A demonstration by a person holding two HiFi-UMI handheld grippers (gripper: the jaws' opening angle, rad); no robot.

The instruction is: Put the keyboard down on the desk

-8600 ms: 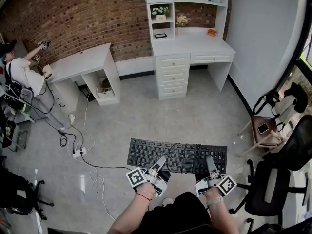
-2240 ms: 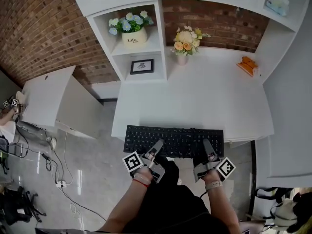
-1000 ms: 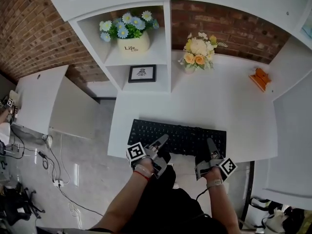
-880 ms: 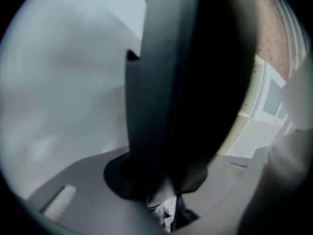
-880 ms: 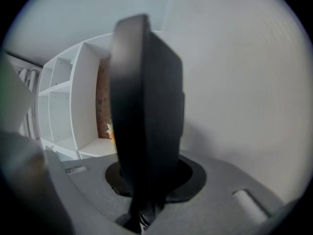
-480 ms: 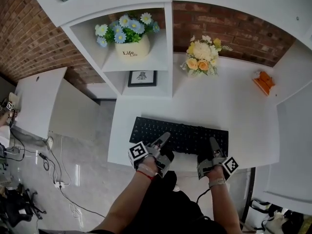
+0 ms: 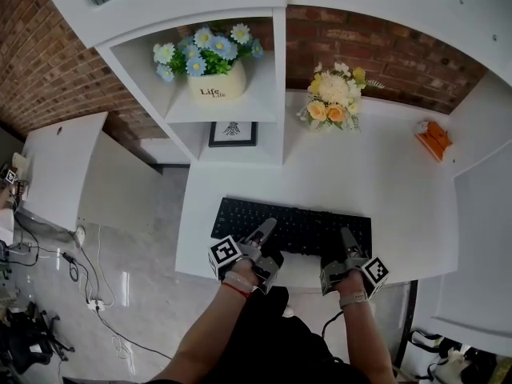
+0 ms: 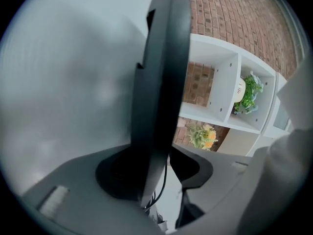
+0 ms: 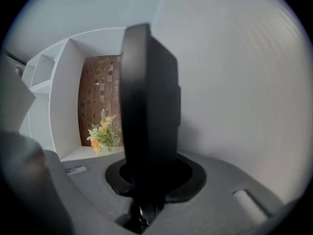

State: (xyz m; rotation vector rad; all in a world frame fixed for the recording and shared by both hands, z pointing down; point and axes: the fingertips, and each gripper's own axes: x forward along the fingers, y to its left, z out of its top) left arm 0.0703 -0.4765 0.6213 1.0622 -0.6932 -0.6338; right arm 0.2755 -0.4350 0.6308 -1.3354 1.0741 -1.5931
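Since a second ago the keyboard (image 7: 292, 224) has come further onto the white desk (image 7: 392, 190) and lies flat near its front edge, with bare desktop behind it up to the flower vase (image 7: 332, 101). The left gripper (image 7: 264, 230) has just been opening its jaws, now loose around the keyboard's near edge. The right gripper (image 7: 348, 238) clamps that same edge.

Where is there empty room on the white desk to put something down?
The big bare patch between the keyboard and the yellow flowers, and the strip right of the keyboard up to the orange thing. The front edge is crowded by the keyboard.
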